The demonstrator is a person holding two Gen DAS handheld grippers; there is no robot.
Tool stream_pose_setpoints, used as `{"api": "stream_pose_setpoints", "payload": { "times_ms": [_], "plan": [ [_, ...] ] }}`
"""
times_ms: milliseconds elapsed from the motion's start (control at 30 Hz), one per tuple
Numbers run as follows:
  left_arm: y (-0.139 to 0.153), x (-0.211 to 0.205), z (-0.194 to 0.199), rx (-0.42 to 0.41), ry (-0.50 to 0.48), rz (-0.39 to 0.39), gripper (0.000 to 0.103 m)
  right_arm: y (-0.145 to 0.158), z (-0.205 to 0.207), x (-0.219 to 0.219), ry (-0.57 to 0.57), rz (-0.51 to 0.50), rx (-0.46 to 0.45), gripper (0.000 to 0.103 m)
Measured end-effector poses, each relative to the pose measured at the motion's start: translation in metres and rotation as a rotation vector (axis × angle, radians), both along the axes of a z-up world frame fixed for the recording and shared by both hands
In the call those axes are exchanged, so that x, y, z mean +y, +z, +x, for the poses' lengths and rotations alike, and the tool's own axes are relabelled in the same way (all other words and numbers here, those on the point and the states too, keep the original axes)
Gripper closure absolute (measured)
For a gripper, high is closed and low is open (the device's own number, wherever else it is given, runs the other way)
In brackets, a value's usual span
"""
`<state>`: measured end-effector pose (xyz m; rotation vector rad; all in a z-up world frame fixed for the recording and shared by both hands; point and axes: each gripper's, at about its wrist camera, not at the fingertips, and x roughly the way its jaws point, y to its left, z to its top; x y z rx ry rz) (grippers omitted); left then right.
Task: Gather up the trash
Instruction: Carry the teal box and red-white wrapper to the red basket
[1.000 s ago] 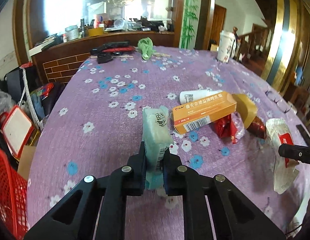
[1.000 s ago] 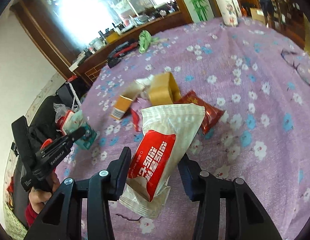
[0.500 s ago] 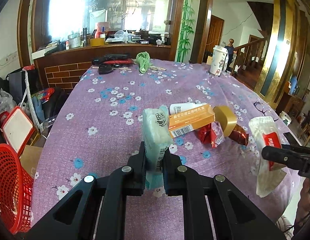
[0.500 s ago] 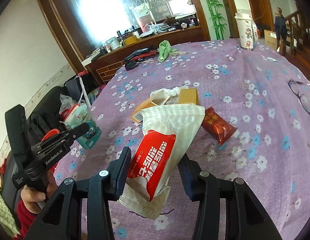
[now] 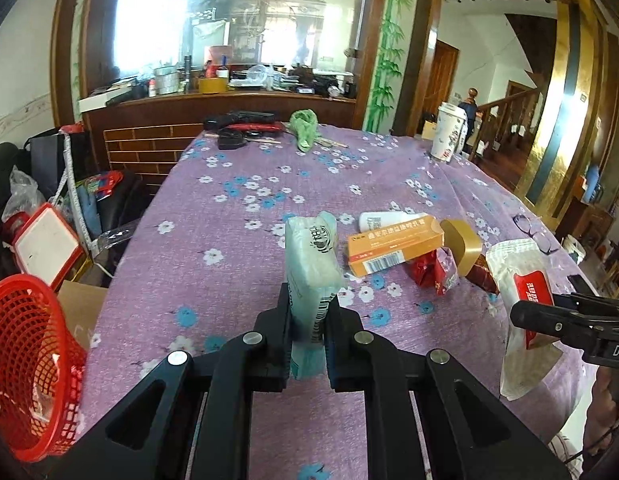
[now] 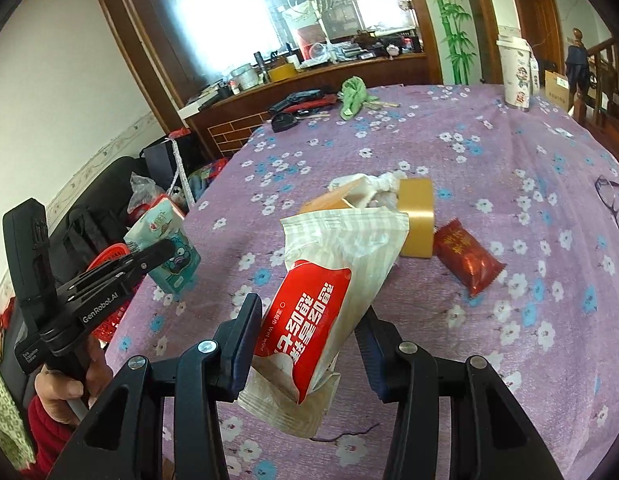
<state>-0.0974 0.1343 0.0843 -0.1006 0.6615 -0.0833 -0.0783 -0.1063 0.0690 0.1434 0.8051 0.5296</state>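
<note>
My left gripper (image 5: 307,312) is shut on a pale green tissue pack (image 5: 311,268), held above the purple flowered tablecloth (image 5: 237,248); the pack also shows in the right wrist view (image 6: 165,248). My right gripper (image 6: 309,336) is shut on a white wet-wipe pack with a red label (image 6: 329,296), also seen at the right of the left wrist view (image 5: 521,304). On the table lie an orange box (image 5: 393,244), a white tube (image 5: 383,219), a tape roll (image 6: 417,216) and a red snack wrapper (image 6: 467,262). A red mesh basket (image 5: 25,360) stands low at the left.
A green cloth (image 5: 305,128), black tools (image 5: 237,124) and a paper cup (image 5: 447,132) sit at the table's far end. Glasses (image 5: 535,232) lie at the right edge. Bags and boxes crowd the floor at the left (image 5: 45,236).
Both grippers have risen and drawn back from the table with their packs. The red basket has come more into the left wrist view.
</note>
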Motion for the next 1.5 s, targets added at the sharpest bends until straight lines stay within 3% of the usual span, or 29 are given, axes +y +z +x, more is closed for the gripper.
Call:
{"api": "stream_pose_setpoints", "payload": {
  "times_ms": [867,1167,1500],
  "plan": [
    [0.014,0.03,-0.028,-0.034,0.057,0.002,0.09,0.02,-0.01,0.04,0.09,-0.018,-0.057,0.053],
    [0.022,0.079,-0.056,-0.052,0.158,-0.011,0.09,0.025,-0.009,0.099,0.209,-0.021,-0.06,0.053],
    [0.022,0.164,-0.102,-0.041,0.338,0.005,0.09,0.031,-0.008,0.202,0.37,-0.018,-0.027,0.053]
  ]
}}
